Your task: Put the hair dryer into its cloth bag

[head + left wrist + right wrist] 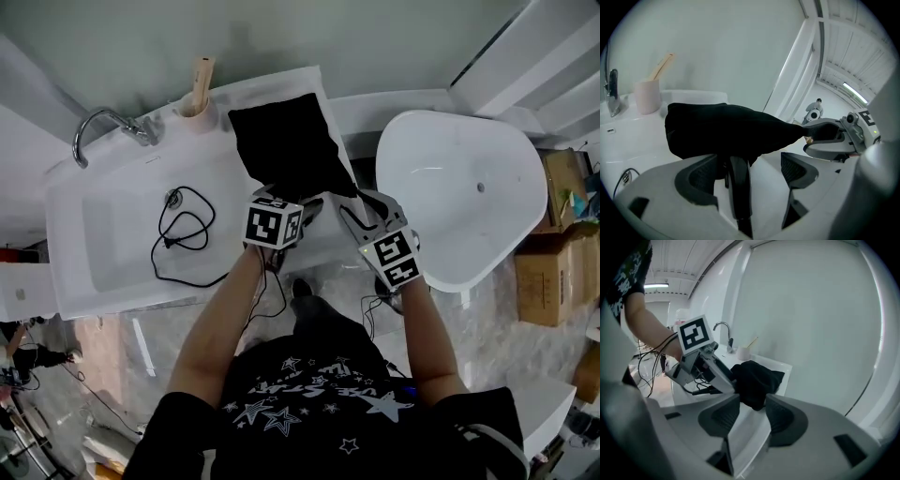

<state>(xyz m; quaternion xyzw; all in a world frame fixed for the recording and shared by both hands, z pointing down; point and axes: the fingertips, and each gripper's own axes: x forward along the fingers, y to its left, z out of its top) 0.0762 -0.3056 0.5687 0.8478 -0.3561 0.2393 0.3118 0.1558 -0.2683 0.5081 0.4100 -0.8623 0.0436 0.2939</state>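
Note:
The black cloth bag (289,141) lies bulging on the white counter beside the sink. In the left gripper view the bag (724,131) fills the middle, and the hair dryer's dark handle (739,185) sticks out of it toward me. My left gripper (750,161) is open around that handle, which lies close to the left pad and well clear of the right one. My right gripper (752,408) is open and empty, just short of the bag's near corner (757,380). The dryer's black cord (183,234) loops in the sink.
The sink basin (103,253) with a chrome faucet (98,127) is at the left, and a pink cup (195,101) holding a wooden stick is behind it. A white tub (459,202) stands at the right. Cardboard boxes (553,253) sit on the floor beyond it.

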